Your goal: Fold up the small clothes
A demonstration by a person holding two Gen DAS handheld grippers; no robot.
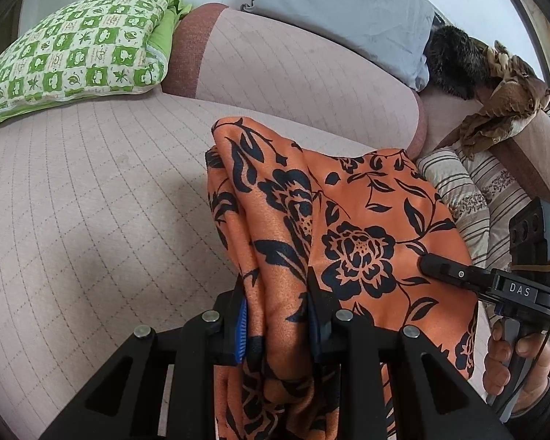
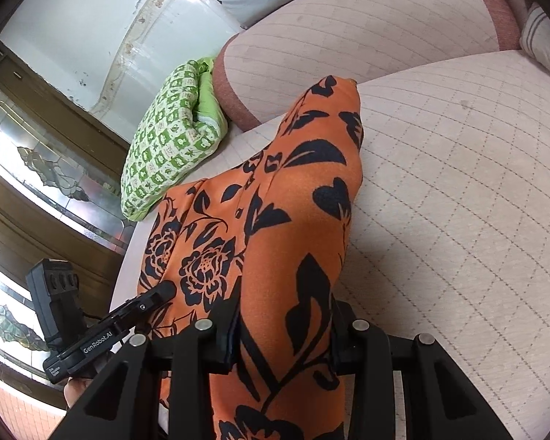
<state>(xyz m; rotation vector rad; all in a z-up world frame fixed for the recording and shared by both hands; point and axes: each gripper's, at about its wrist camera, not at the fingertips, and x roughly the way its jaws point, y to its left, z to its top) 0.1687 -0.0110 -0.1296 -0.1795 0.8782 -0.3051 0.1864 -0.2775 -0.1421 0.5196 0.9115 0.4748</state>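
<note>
Both hand-held grippers, left and right, pinch bunched edges of the orange cloth. It looks light, limp, perhaps slippery; corners seem the best hold.

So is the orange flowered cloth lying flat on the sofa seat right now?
No. The orange flowered cloth is pinched in both the left gripper and the right gripper and bunched up above the sofa seat.

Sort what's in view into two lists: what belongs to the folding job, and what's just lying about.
Part of the job:
orange floral garment
left gripper, shut on it
right gripper, shut on it

Lying about:
green checked pillow
grey pillow
striped cushion
brown cloth
</note>
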